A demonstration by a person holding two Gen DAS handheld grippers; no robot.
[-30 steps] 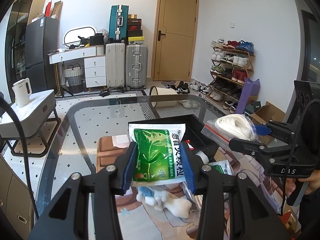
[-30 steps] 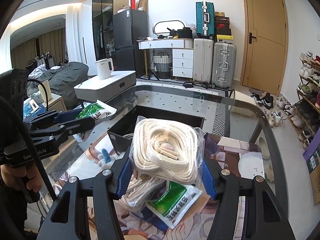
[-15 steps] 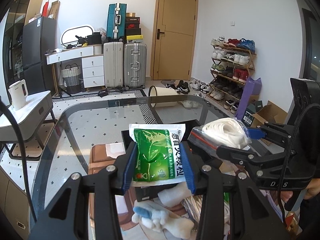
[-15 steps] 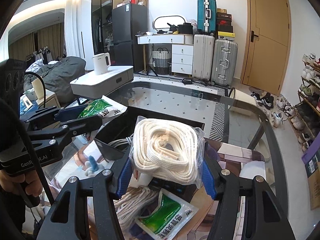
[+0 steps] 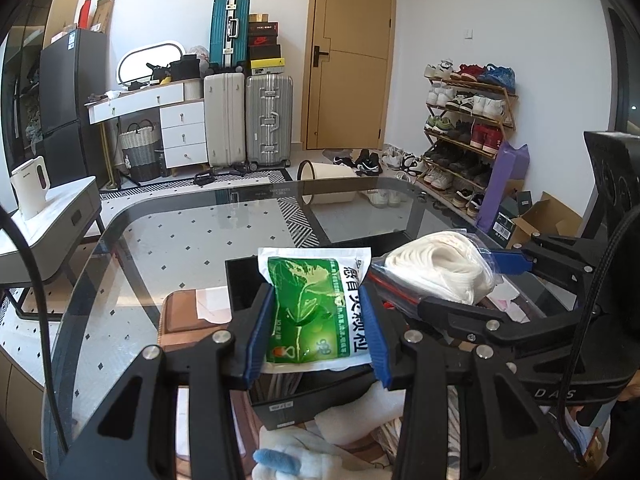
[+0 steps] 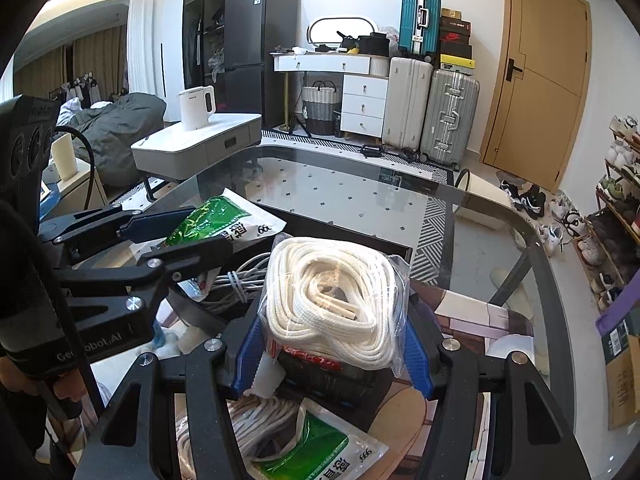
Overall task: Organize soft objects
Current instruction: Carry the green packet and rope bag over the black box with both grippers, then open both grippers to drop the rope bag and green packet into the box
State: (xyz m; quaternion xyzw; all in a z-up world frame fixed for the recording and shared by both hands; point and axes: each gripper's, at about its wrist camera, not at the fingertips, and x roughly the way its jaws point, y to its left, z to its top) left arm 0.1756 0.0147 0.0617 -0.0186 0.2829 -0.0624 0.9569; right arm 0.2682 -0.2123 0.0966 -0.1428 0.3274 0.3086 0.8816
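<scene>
Both hands have carried their loads forward over the last second, so the black box [image 6: 394,246] now sits right under them instead of further ahead on the table. Over on my left, the left gripper [image 5: 316,328] is clamped on the green sachet [image 5: 310,312], blue pads pressing its two sides, and it's held up off the table above the box's near-left part. On the other side, my right gripper [image 6: 334,344] is pinching the bagged rope coil [image 6: 334,300], a cream flat cord wound up inside a clear zip bag, held just over the box's near edge. From the left camera, coil and sachet are just beside each other, close, but I can't tell if they touch.

Inside the box I can see a bundle of white cables [image 6: 240,276] tied together. Below my right gripper, on the table, there's a second green sachet [image 6: 316,450] with a loose pile of rope [image 6: 244,428] just beside it on the printed mat [image 6: 400,412]. Down at the bottom of the left view a white plush toy with a blue bit [image 5: 292,460] lies on the same mat, near the box's front wall.

All of it sits on the glass table [image 5: 192,240], with the tiled floor showing through.
</scene>
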